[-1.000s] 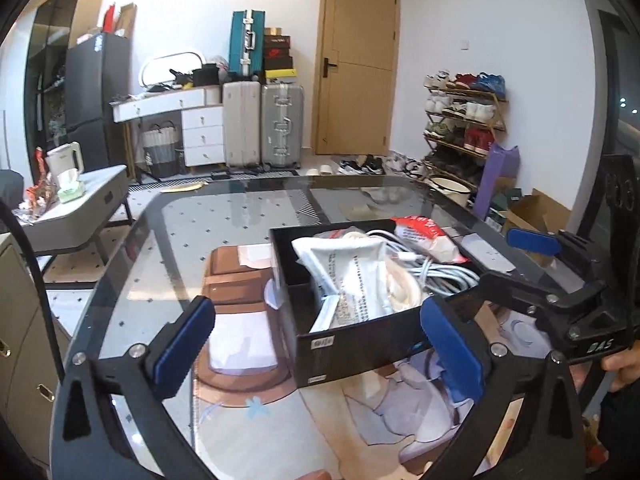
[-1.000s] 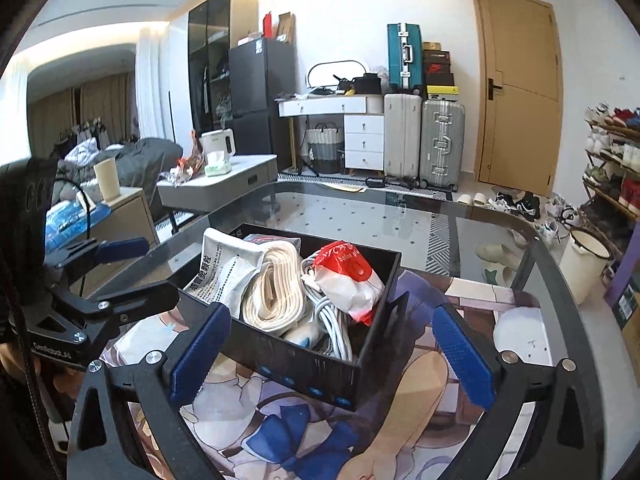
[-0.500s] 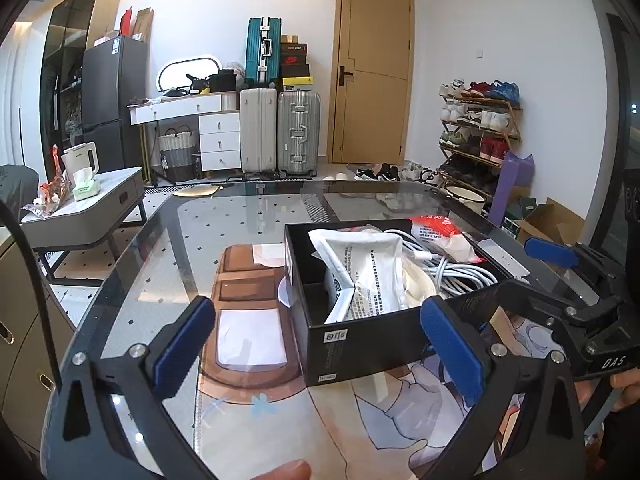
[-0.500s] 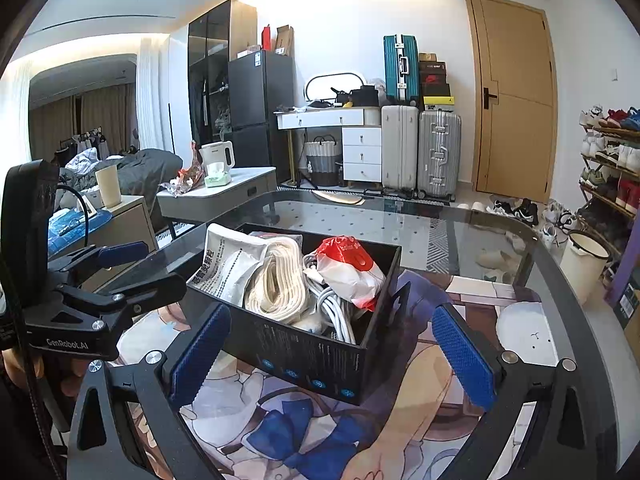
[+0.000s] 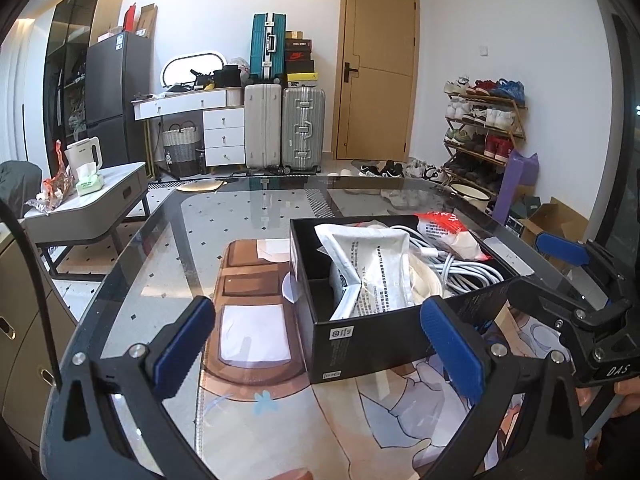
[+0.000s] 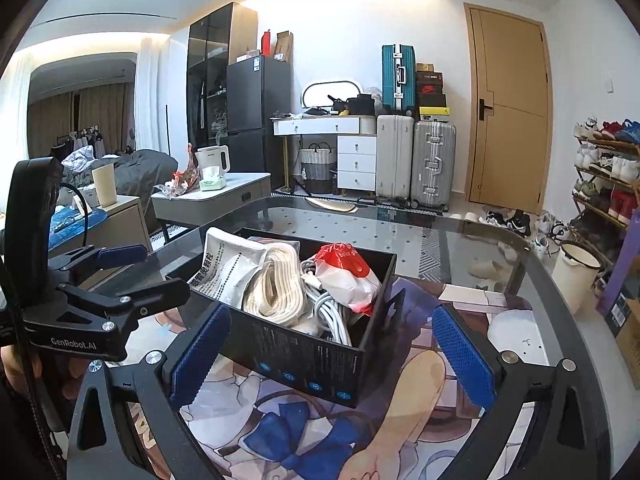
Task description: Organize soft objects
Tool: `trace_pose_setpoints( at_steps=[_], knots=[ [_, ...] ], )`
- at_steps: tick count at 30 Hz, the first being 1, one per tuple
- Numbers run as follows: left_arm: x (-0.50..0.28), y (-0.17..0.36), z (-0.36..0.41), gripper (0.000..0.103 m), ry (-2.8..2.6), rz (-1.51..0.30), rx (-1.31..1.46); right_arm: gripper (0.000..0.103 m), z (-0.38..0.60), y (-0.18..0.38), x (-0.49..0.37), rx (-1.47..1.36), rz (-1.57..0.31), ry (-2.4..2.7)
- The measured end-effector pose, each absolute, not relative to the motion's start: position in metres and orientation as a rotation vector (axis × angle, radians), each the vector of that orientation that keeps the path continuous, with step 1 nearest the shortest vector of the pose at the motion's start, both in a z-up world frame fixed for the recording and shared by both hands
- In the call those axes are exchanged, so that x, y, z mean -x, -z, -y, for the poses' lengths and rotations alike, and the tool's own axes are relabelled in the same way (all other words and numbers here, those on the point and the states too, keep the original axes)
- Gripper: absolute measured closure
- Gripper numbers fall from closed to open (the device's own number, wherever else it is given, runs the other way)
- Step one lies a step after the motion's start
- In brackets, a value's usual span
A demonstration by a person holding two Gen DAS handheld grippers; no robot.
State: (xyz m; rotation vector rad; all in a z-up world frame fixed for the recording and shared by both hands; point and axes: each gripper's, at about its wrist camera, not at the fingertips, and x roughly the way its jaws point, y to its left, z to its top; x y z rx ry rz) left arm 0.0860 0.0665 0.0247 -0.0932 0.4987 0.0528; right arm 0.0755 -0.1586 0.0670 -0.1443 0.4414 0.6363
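A black open box [image 5: 372, 334] [image 6: 308, 364] stands on the glass table. It holds a white printed pouch [image 5: 372, 268] [image 6: 224, 268], a cream coiled strap [image 6: 276, 292], white cables [image 5: 464, 272] [image 6: 332, 312] and a red-and-white bag [image 5: 448, 232] [image 6: 344, 272]. My left gripper [image 5: 316, 344] is open and empty, in front of the box's near left corner. My right gripper [image 6: 330, 356] is open and empty, its fingers either side of the box's near wall. Each gripper shows in the other view, the right [image 5: 576, 280] and the left [image 6: 108, 280].
A printed mat [image 5: 256, 340] [image 6: 512, 320] lies on the glass table [image 5: 248, 216] under the box. A low side table with a kettle [image 5: 84, 156] stands to the left. Suitcases, a door and a shoe rack [image 5: 480, 128] are behind.
Both grippers have lifted and tilted up a little, so the box sits lower in both views. The box and its contents have not moved. Both grippers stay open.
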Motion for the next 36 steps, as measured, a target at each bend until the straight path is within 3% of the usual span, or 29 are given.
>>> trace_pose_setpoints(
  at_steps=[36],
  knots=[
    [-0.0871, -0.0194, -0.0716, 0.000, -0.048, -0.508, 0.127, 0.001, 0.1596, -0.0678, -0.0765, 0.143, -0.443, -0.636]
  ],
)
